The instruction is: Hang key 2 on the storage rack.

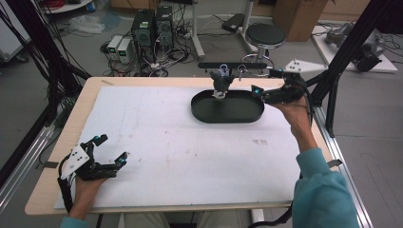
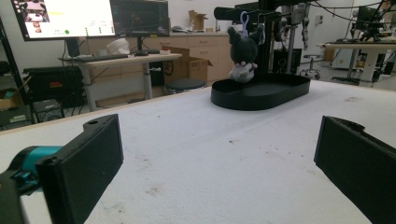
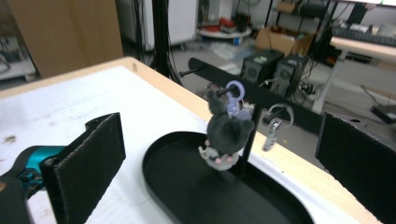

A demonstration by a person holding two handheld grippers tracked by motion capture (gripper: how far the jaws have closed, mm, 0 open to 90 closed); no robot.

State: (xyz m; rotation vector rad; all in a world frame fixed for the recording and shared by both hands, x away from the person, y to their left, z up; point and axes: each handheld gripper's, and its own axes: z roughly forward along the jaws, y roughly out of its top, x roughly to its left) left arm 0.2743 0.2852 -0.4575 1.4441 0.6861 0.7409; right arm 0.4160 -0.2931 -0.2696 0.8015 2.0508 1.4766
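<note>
Jaws of the right gripper (image 1: 263, 92) stand wide, holding nothing, beside the plush keychain (image 3: 224, 133), which hangs by its purple ring from a rack peg (image 3: 219, 92), seemingly above the black tray (image 1: 228, 116). Left gripper (image 1: 113, 151) gapes empty too.

Plush toy (image 3: 225, 133): dark grey body, pale face, pink feet.
Clip (image 3: 235, 89) on the toy: lilac.
Tray (image 1: 209, 113): plain black all round.
Rack (image 3: 261, 99): black, with a silvery clip (image 3: 272, 132) on a peg.
Counter (image 1: 190, 156): white top flecked with brownish marks, pale wood edge.
Left hand-held gripper (image 1: 112, 153): black, teal fittings, grey plate.
Right hand-held gripper (image 1: 266, 84): black, teal fittings, grey plate.
Sleeve (image 1: 323, 190): teal.
</note>
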